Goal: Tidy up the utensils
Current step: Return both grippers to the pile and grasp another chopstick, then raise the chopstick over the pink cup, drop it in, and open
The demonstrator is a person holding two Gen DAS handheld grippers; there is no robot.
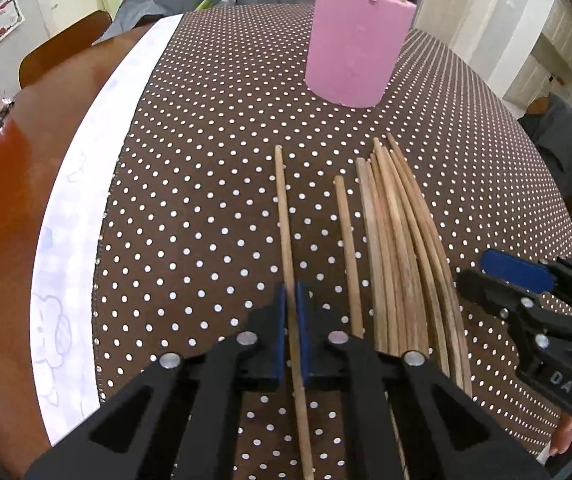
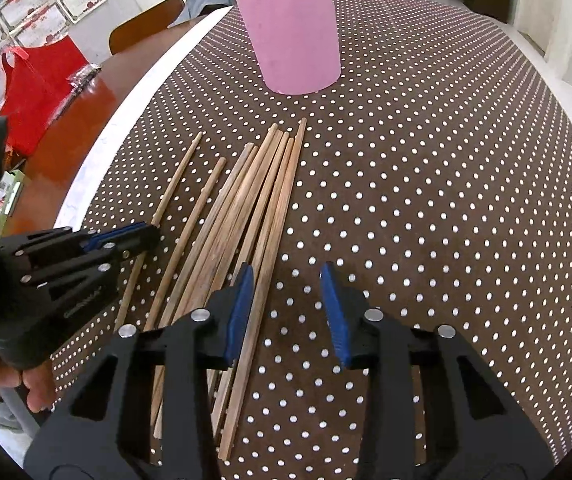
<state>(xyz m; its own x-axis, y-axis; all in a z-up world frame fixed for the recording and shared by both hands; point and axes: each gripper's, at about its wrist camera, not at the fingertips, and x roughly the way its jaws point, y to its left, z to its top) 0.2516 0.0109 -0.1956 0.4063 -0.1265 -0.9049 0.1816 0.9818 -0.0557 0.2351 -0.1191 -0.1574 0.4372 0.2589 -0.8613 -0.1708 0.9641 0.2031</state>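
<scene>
A pink cup (image 1: 356,44) stands at the far side of the dotted cloth with two chopsticks in it; it also shows in the right wrist view (image 2: 296,32). Several wooden chopsticks (image 1: 402,248) lie in a bundle on the cloth, with one single chopstick (image 1: 348,248) beside them. My left gripper (image 1: 293,312) is shut on the leftmost chopstick (image 1: 283,208), which lies low over the cloth. My right gripper (image 2: 288,304) is open and empty, its left finger over the right edge of the chopstick bundle (image 2: 253,208).
The brown dotted cloth (image 2: 426,200) covers a round wooden table (image 1: 17,200) with a white strip (image 1: 81,200) along its left edge. A red bag (image 2: 33,84) and a chair (image 2: 145,20) are at the left.
</scene>
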